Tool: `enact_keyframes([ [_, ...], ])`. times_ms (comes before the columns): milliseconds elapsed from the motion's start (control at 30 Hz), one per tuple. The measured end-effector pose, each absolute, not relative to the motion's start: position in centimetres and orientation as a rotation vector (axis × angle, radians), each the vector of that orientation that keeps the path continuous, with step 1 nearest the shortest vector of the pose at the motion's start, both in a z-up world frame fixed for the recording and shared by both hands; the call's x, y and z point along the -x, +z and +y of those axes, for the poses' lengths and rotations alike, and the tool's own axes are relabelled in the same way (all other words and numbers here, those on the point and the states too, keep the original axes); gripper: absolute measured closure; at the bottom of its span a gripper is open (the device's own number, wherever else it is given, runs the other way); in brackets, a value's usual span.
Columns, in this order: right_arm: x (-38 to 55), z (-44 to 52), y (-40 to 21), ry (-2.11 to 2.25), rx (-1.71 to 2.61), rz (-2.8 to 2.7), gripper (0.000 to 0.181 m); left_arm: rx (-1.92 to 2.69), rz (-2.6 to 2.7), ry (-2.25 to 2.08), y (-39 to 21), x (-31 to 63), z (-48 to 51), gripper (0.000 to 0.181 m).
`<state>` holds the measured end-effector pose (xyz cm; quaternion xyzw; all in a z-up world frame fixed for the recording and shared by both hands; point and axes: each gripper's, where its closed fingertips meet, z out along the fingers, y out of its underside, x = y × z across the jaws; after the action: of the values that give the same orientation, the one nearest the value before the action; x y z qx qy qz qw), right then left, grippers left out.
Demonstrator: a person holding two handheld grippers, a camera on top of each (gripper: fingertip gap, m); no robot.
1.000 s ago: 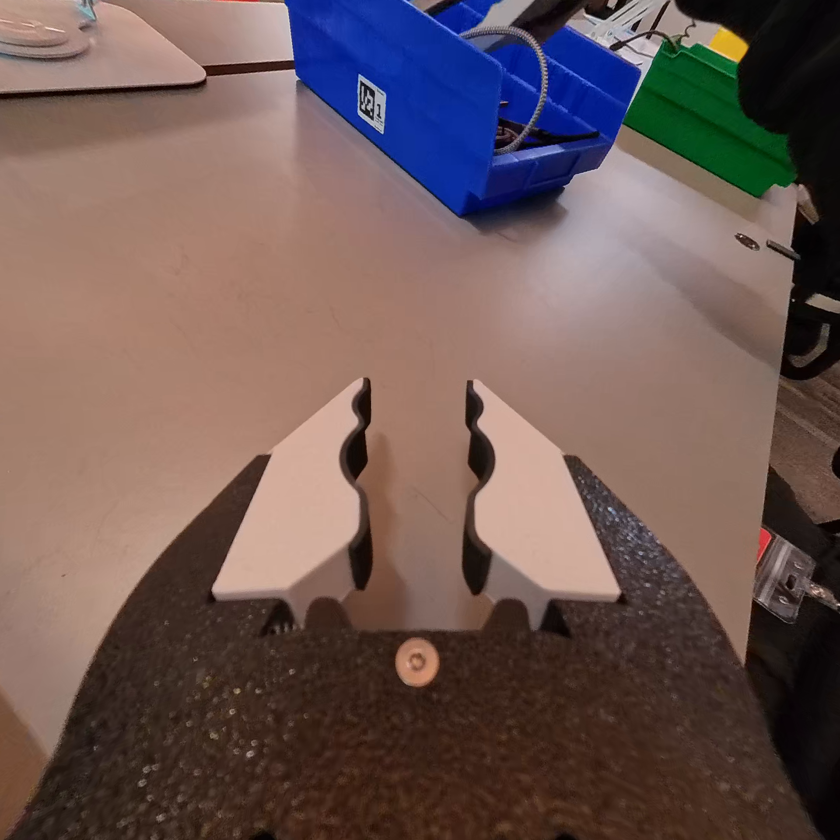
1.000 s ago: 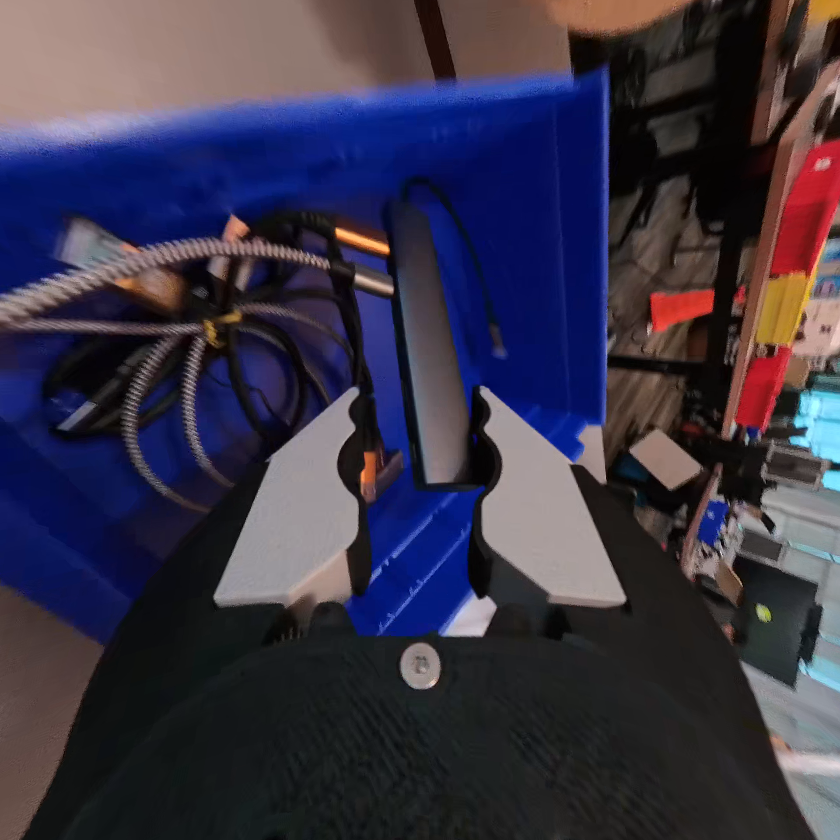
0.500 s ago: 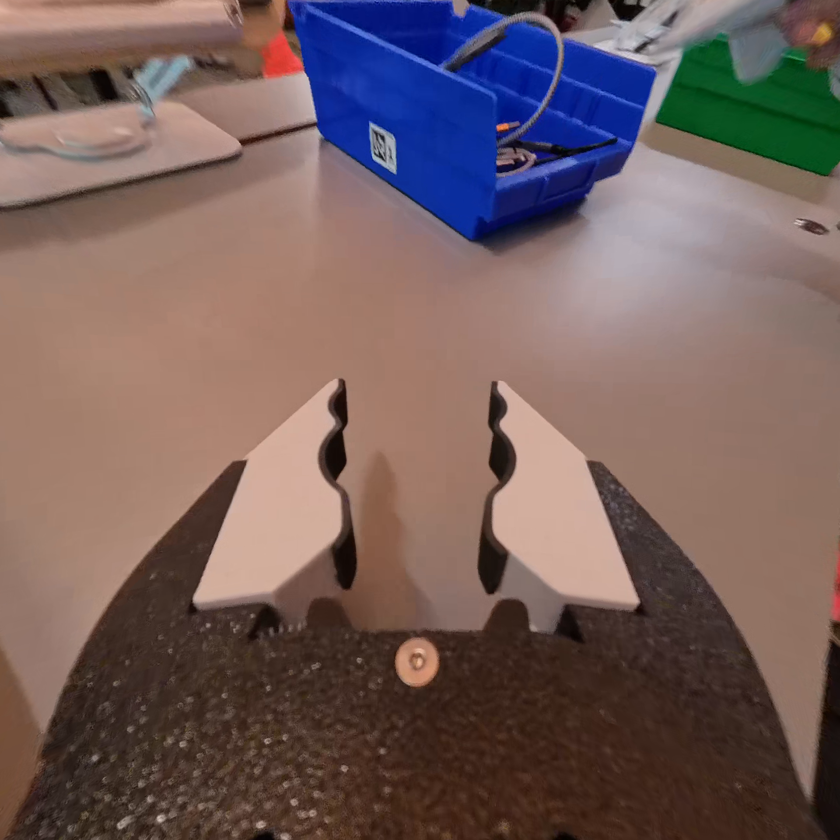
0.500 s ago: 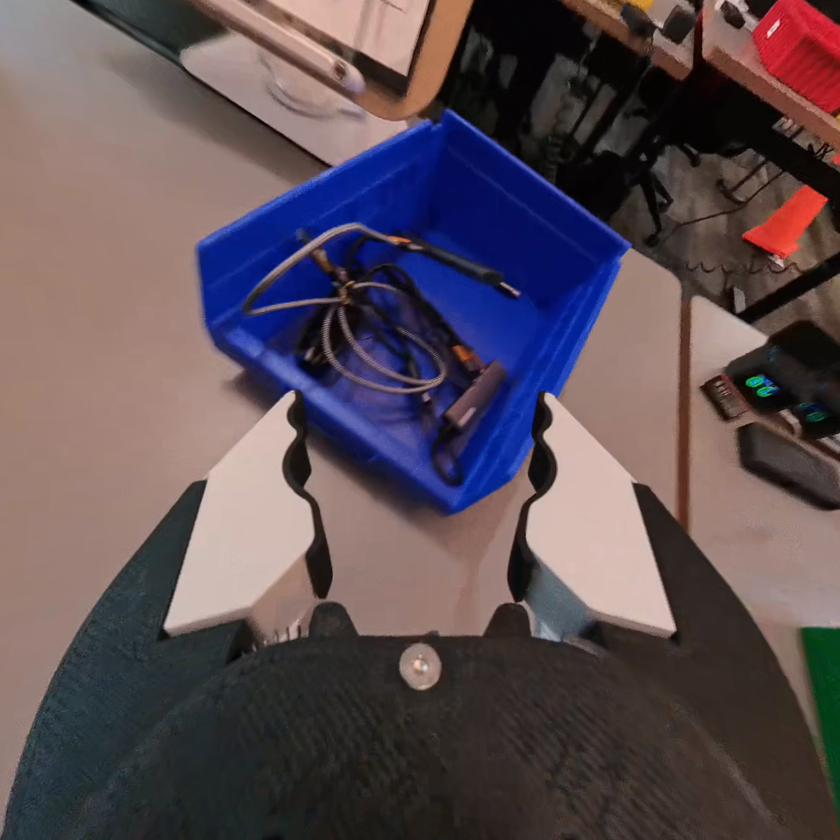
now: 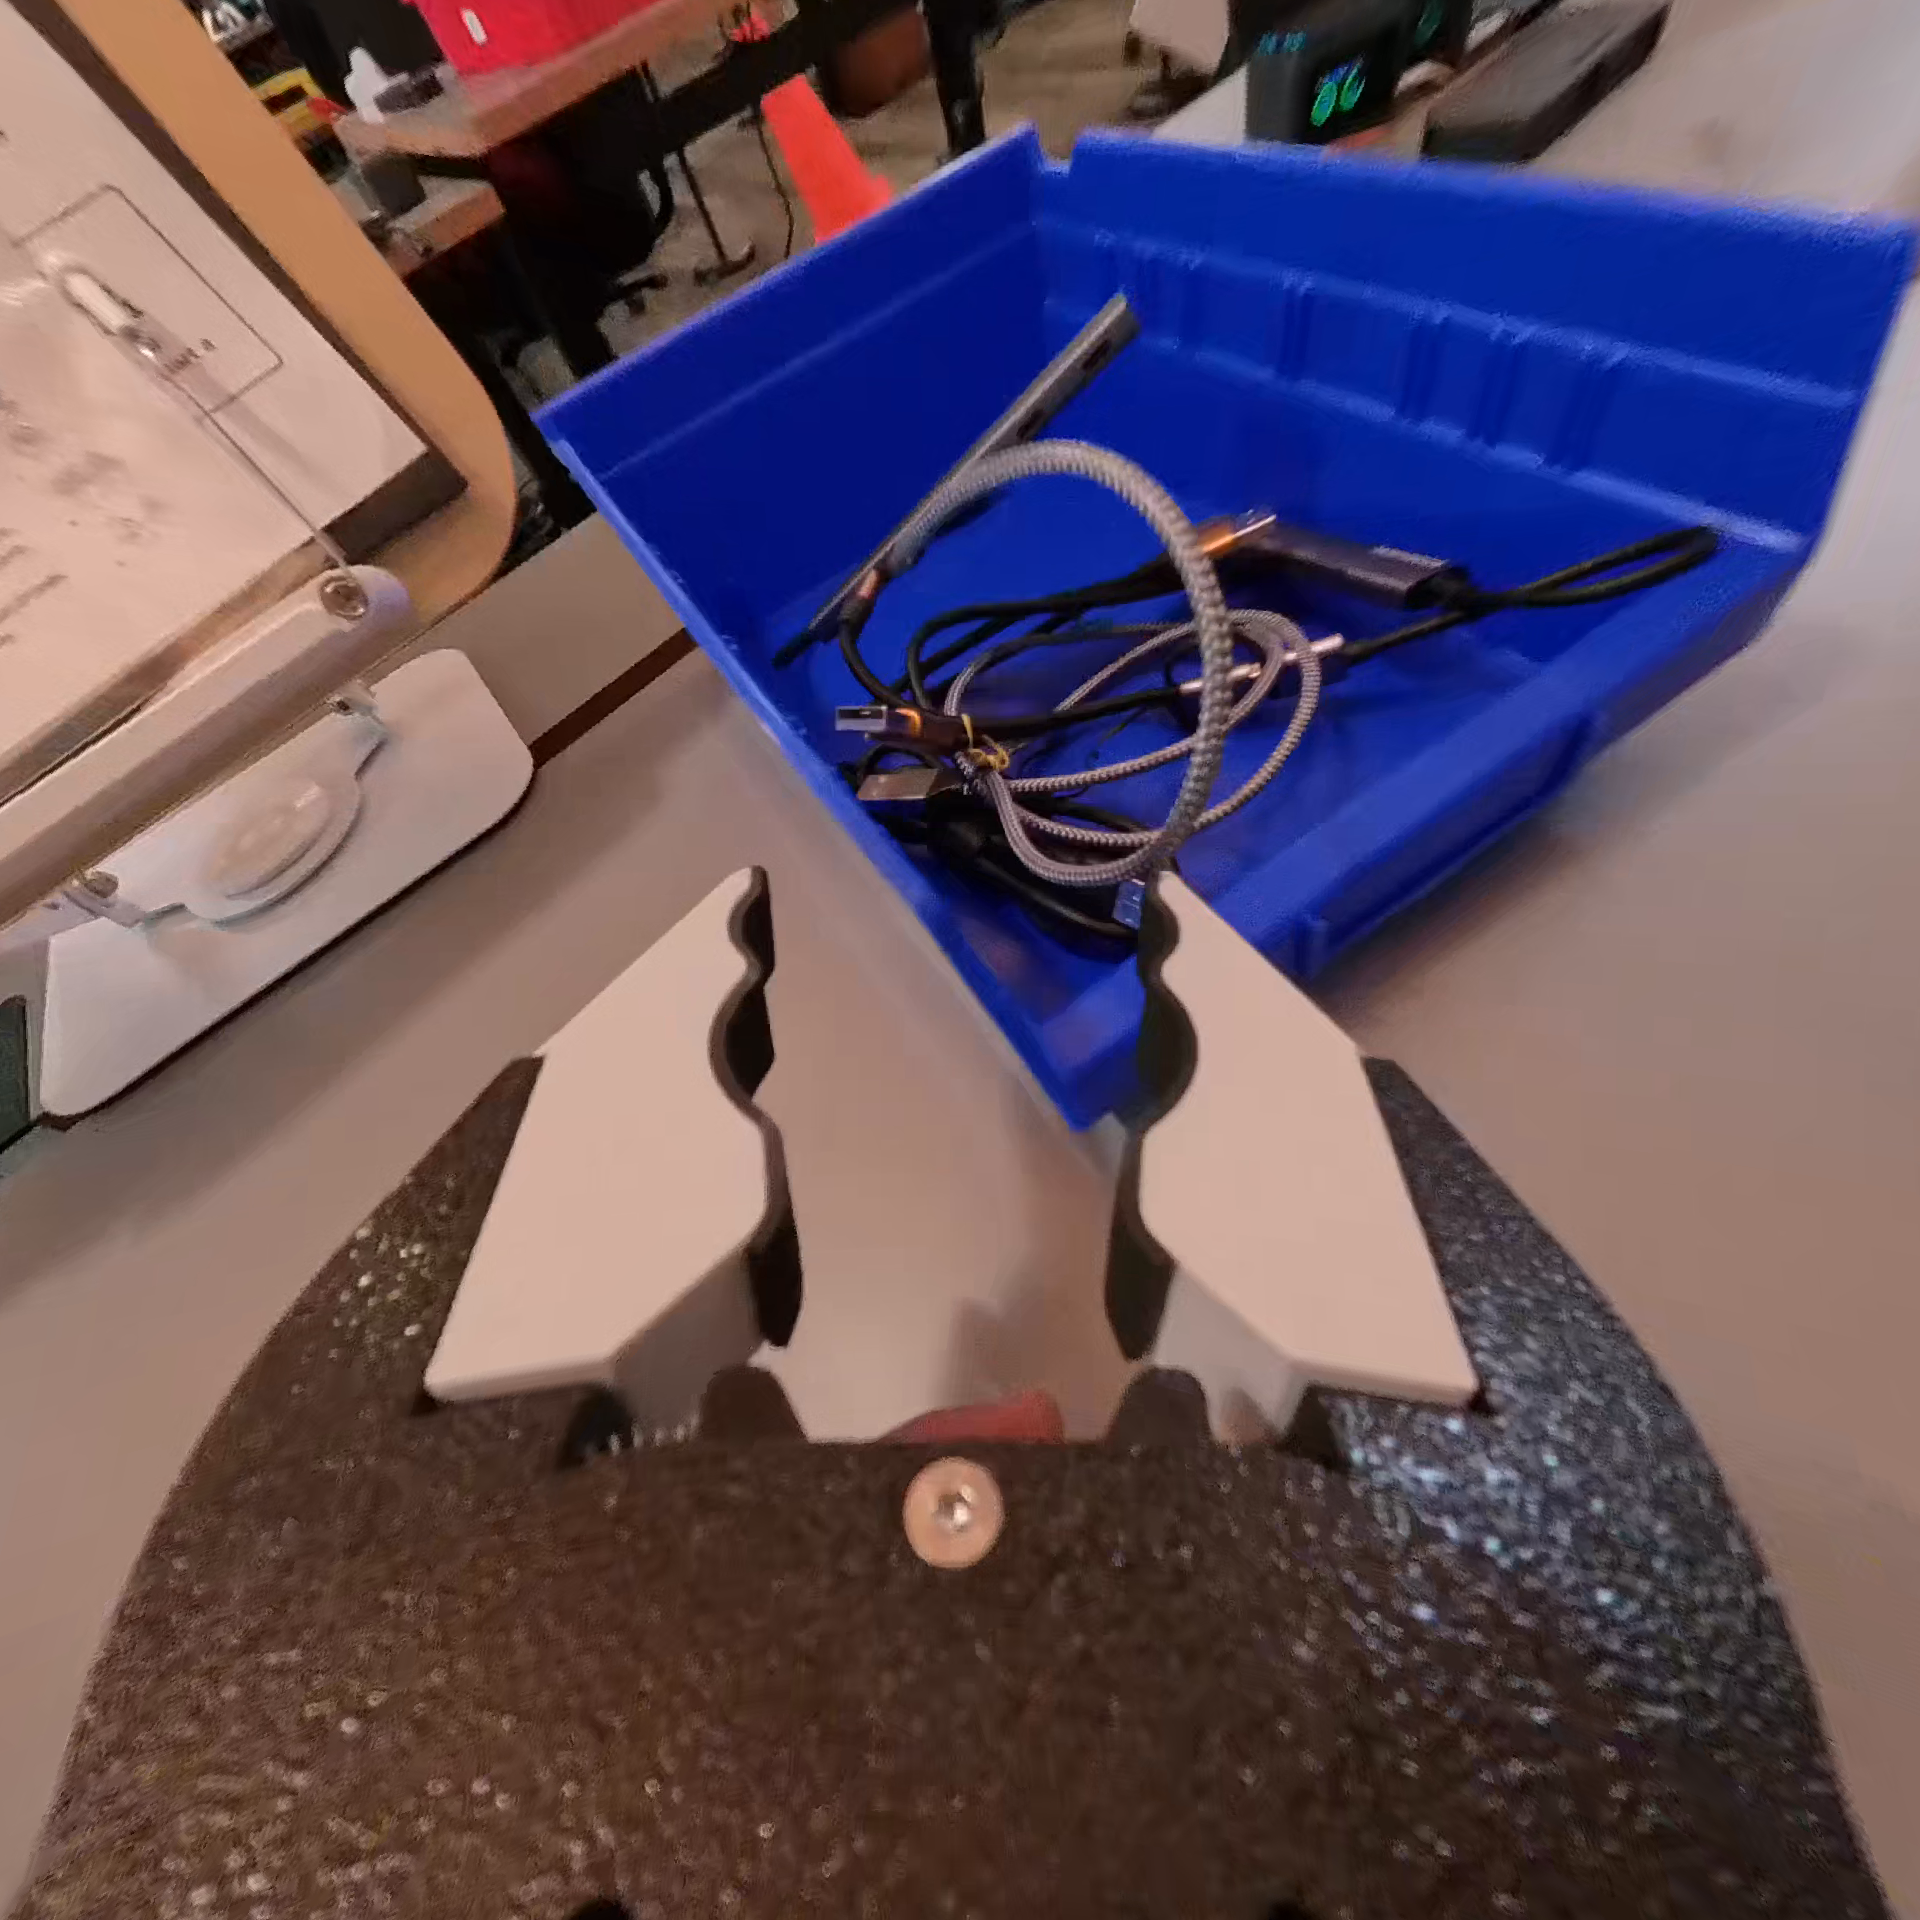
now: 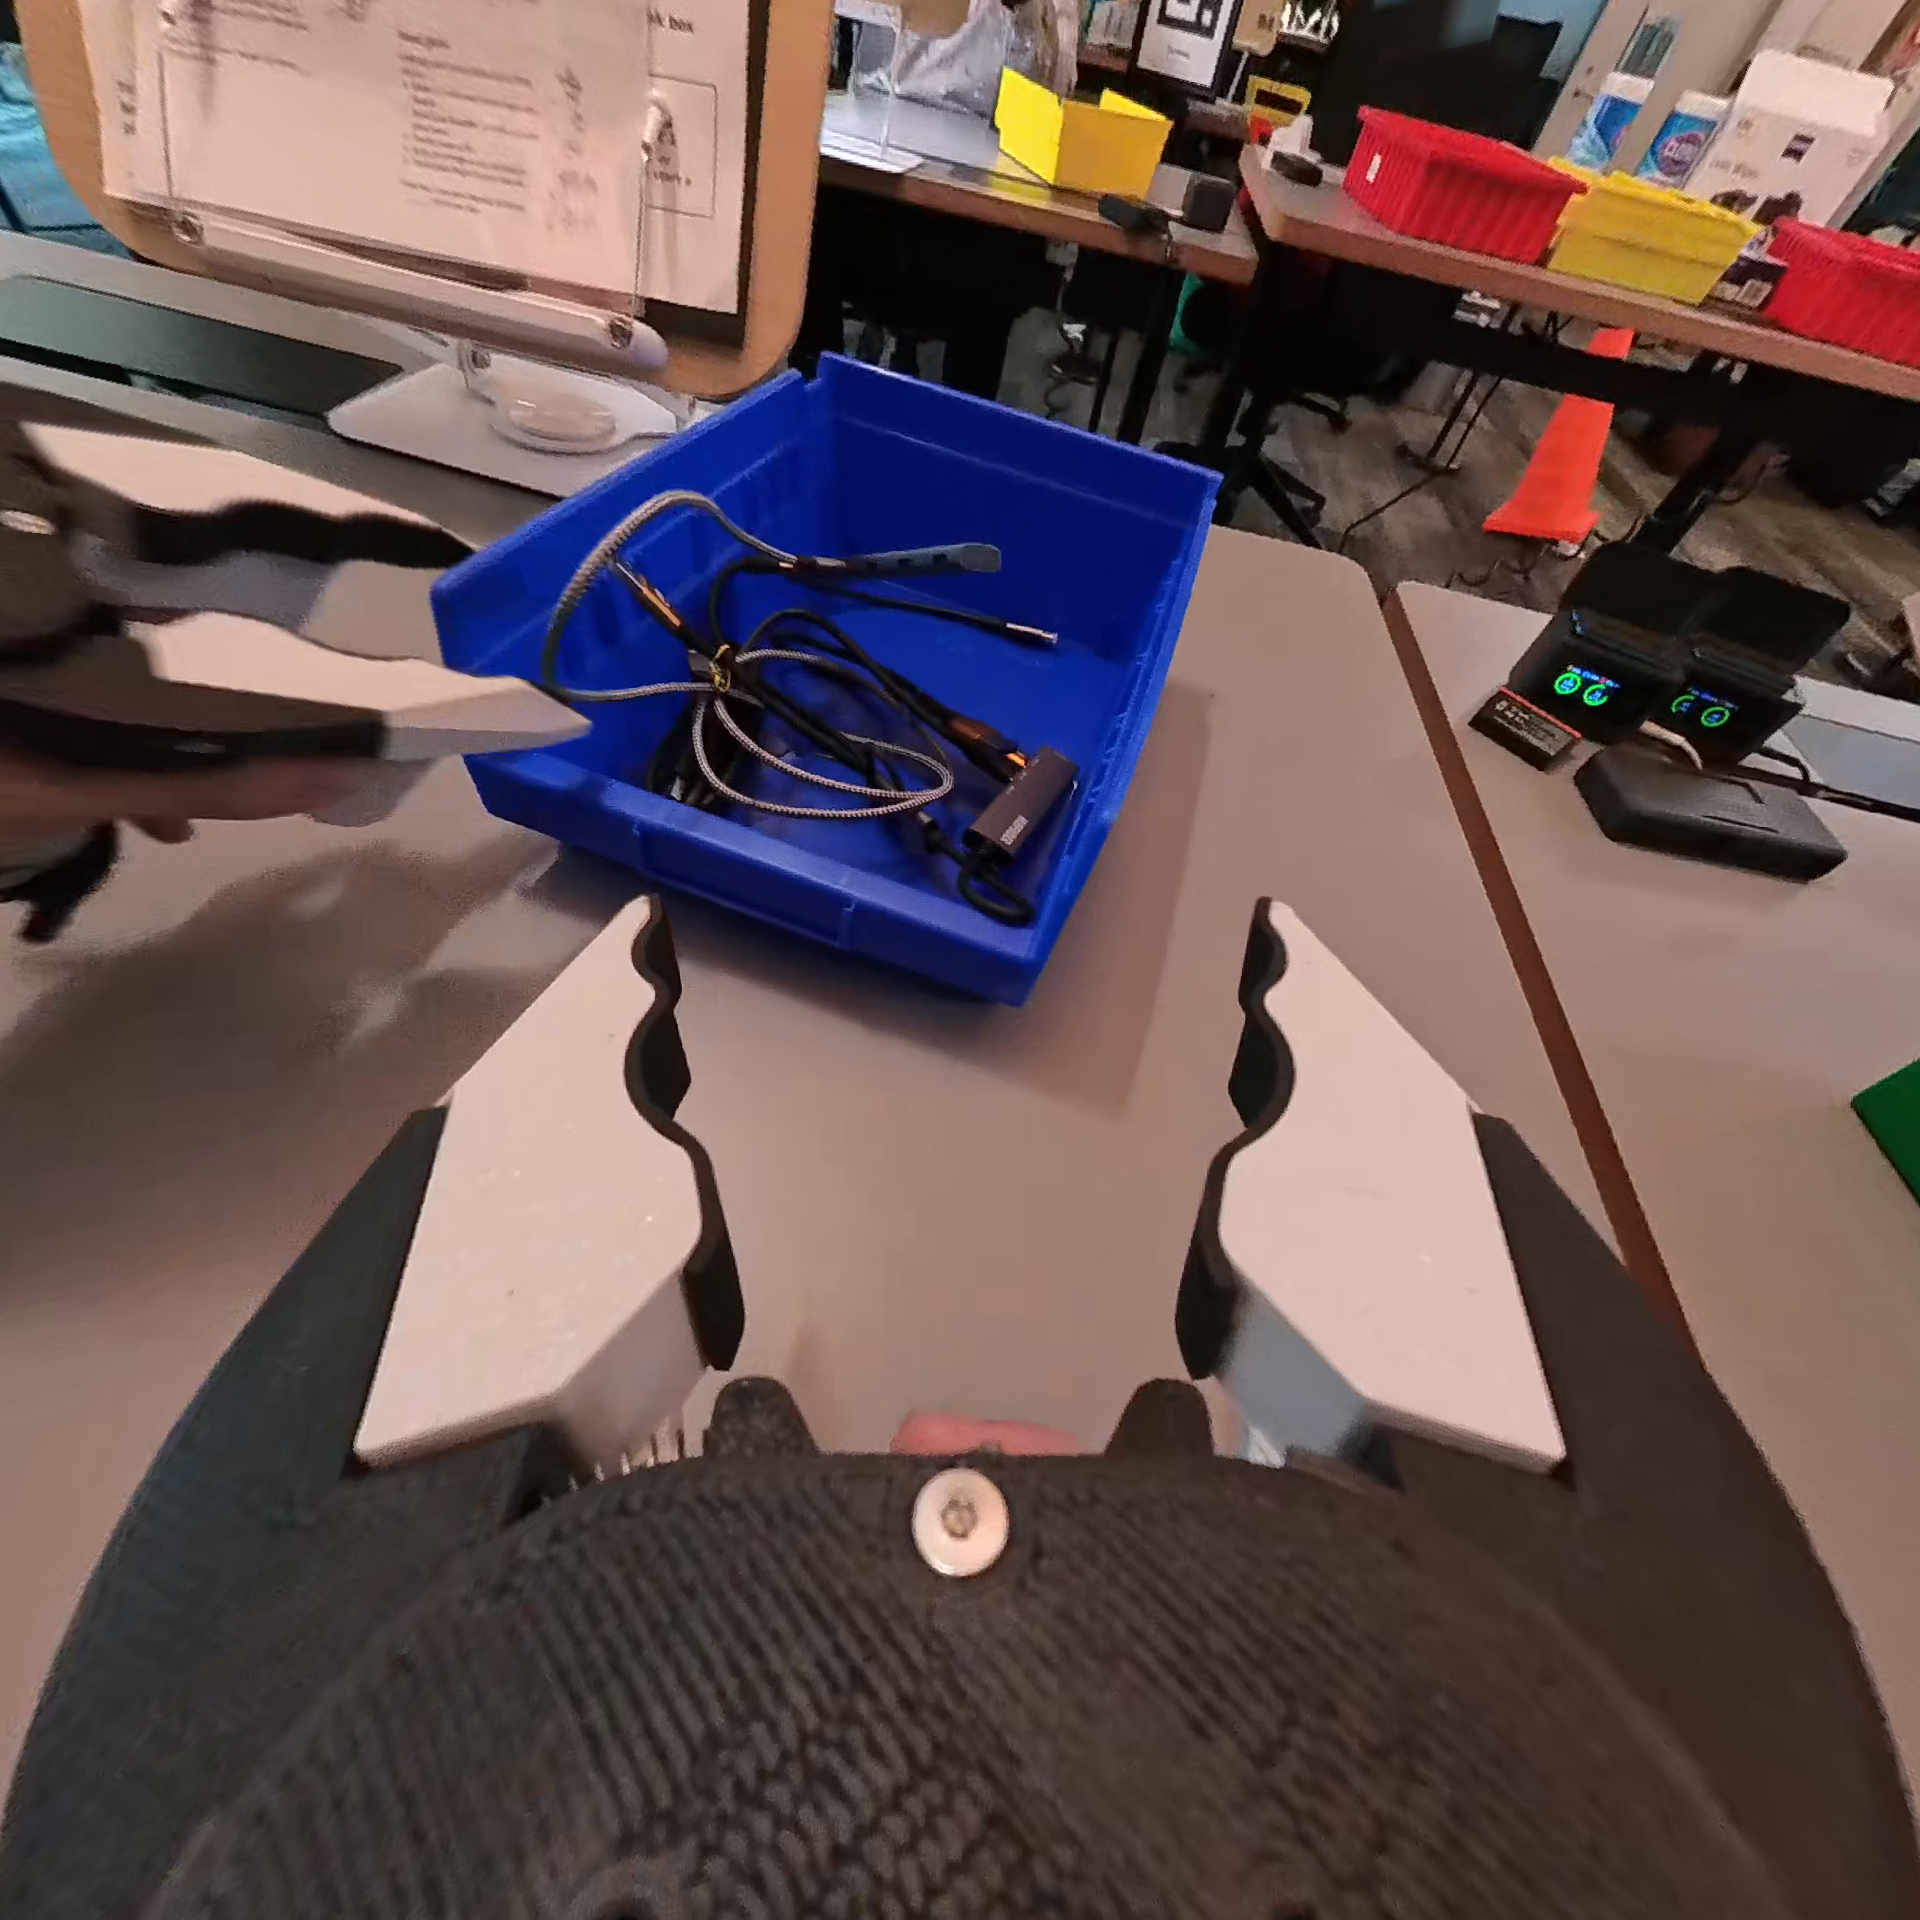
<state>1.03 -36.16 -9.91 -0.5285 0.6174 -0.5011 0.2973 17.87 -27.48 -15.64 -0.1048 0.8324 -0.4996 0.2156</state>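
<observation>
A blue bin [image 5: 1455, 343] stands on the grey table [image 5: 1558, 1039]. It holds a tangle of black and braided grey cables [image 5: 1195, 665], a small dark grey adapter [image 5: 1351, 561] and a long flat grey hub [image 5: 1039, 405]. My left gripper [image 5: 954, 894] is open and empty, with its tips just over the bin's near corner. My right gripper [image 6: 958, 914] is open wide and empty, a short way in front of the bin [image 6: 810, 883]. The right wrist view also shows the cables [image 6: 821, 790], the adapter [image 6: 1023, 805] and my left gripper [image 6: 499, 634] at the bin's left rim.
A document stand with a sheet of paper [image 6: 416, 135] stands behind the bin on a white base [image 6: 499, 416]. Black chargers with green displays [image 6: 1662, 686] sit on the adjoining table at right. A green bin corner [image 6: 1891, 1143] shows at the right edge. An orange cone [image 6: 1558, 457] stands on the floor.
My right gripper has pulled back out of the bin and opened wide. My left gripper has moved across the table up to the bin and opened a little more.
</observation>
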Motion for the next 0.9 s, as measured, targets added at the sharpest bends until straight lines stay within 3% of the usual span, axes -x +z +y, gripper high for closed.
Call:
enact_keyframes([
  [67,-1.0,-35.6,-9.8,-1.320,1.426,1.620,0.074,0.301,2.298,-1.338,-16.5,-18.7,-28.4,0.120],
  [133,-1.1,-35.0,-9.4,-1.316,1.423,1.593,0.074,0.300,2.269,-1.341,-16.5,-19.6,-28.5,0.159],
  [200,-1.1,-34.7,-9.0,-1.324,1.424,1.575,0.075,0.363,2.252,-1.370,-16.4,-20.5,-28.0,0.169],
  [500,-2.1,-31.0,-6.8,-1.332,1.435,1.460,0.078,0.372,2.227,-1.430,-16.2,-19.8,-19.4,0.174],
  [600,-3.3,-25.5,-5.8,-1.226,1.499,1.294,0.099,0.366,2.232,-1.466,-16.1,-18.1,-13.8,0.175],
  [900,-11.0,-6.3,-1.0,-0.823,1.598,0.973,0.073,0.520,2.079,-1.561,-15.8,-16.1,0.3,0.178],
])
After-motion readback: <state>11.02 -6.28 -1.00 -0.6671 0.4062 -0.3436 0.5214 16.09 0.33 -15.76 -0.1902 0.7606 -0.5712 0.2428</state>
